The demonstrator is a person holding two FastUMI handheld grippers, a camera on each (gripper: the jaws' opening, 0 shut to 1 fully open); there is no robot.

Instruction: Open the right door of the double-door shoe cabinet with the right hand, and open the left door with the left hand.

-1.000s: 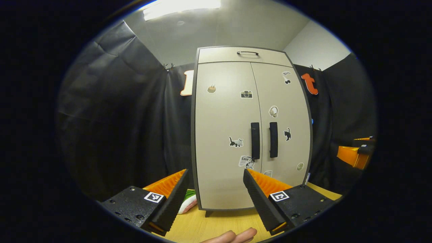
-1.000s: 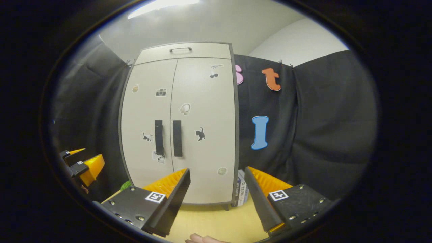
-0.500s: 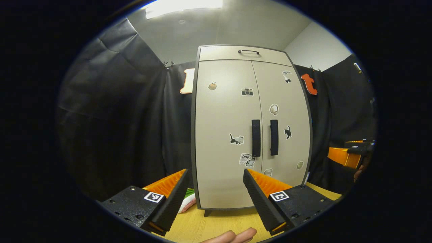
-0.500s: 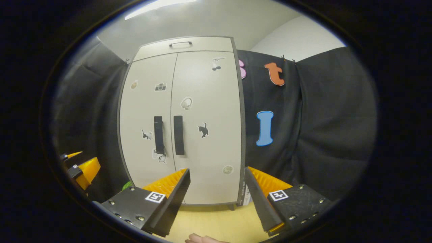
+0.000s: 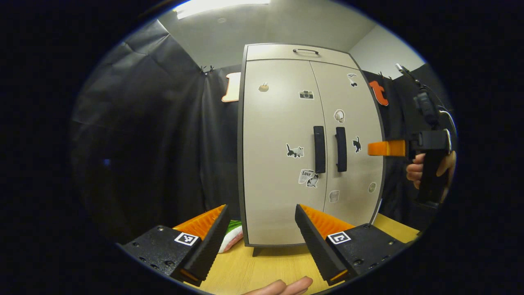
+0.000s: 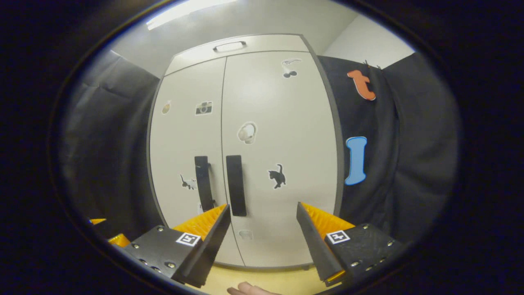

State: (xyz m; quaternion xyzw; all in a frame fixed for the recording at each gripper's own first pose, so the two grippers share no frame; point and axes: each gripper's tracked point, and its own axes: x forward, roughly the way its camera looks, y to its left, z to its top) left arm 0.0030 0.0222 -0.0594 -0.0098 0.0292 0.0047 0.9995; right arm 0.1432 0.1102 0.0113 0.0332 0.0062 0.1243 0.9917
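The beige shoe cabinet point(image 5: 282, 123) stands on the table with both doors closed. Its two dark vertical handles sit side by side at the middle seam: the left door handle point(image 5: 319, 149) and the right door handle point(image 5: 341, 149). My left gripper point(image 5: 262, 213) is open, well short of the cabinet and low before the left door. My right gripper point(image 6: 263, 211) is open and nearer, facing the right door point(image 6: 282, 123), with the right door handle point(image 6: 236, 185) just above its left finger. In the left gripper view the right gripper point(image 5: 387, 148) hovers at handle height off the cabinet's right edge, held by a hand point(image 5: 415, 172).
The cabinet rests on a wooden table point(image 5: 262, 266). A green, white and pink item point(image 5: 231, 239) lies at the cabinet's left foot. A top drawer with a small handle point(image 5: 305, 51) sits above the doors. Black cloth walls surround the cabinet. Fingertips of a hand point(image 5: 282, 287) show at the bottom.
The right gripper has risen and moved closer to the cabinet, now at handle height. The left gripper has shifted slightly. Both doors stay closed and both grippers stay open.
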